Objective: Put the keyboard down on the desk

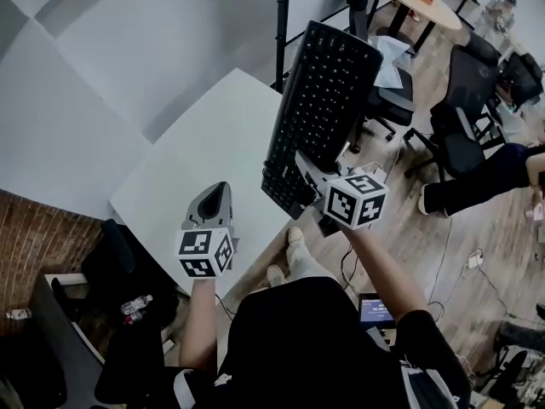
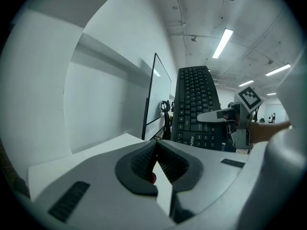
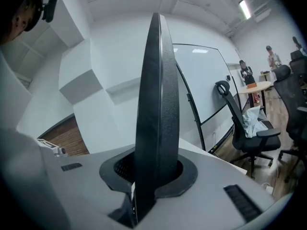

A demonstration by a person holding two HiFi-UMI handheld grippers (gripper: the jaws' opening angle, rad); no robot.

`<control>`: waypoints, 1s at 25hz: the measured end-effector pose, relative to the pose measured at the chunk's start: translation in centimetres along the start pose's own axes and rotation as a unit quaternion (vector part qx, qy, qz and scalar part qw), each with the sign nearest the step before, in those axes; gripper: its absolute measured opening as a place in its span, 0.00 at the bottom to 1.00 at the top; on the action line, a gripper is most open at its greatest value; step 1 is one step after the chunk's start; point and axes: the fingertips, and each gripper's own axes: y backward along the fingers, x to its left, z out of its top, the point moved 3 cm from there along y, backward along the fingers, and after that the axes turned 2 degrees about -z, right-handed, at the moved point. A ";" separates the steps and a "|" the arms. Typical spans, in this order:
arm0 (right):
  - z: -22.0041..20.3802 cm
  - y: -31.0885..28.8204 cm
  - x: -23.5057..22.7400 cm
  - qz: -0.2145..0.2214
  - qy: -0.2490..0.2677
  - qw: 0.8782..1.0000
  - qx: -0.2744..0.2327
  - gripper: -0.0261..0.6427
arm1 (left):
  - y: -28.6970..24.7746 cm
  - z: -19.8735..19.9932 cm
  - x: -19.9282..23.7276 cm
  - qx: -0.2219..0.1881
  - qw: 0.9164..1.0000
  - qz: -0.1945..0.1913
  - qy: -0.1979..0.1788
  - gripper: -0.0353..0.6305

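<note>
Keyboard (image 1: 324,109) aloft over the right edge of the desk (image 1: 196,169), right tool (image 1: 305,170) pinching its near end, left tool (image 1: 218,198) pressed together and empty; stiff, lightish slab, I'd judge, though end-held it levers, so a mid-edge grip suits better.

One keyboard (image 1: 328,92); one desk (image 1: 192,156); two tongs: left tongs (image 1: 221,187), right tongs (image 1: 303,162); one round table (image 1: 430,2).

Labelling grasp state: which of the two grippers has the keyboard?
The right gripper: its jaws clamp the near end of the black keyboard, holding it up off the white desk. The left gripper is shut and empty.
</note>
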 end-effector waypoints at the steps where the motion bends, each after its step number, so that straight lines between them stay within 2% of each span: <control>1: -0.2 -0.3 -0.4 0.000 -0.006 1.000 0.001 0.18 | -0.3 -0.3 0.0 0.000 1.000 0.001 0.001 0.07; 9: -0.6 -1.9 -2.5 0.020 -0.048 0.998 0.020 0.18 | -1.7 -1.9 -0.7 0.014 1.000 0.015 0.007 0.07; 17: -0.3 -9.9 -9.3 0.022 -0.118 0.990 0.077 0.18 | -10.5 -1.9 1.1 0.056 0.998 0.020 0.033 0.07; 25: -2.5 -14.9 -12.4 0.024 -0.185 0.976 0.112 0.18 | -14.3 -3.3 2.5 0.081 0.995 0.029 0.049 0.07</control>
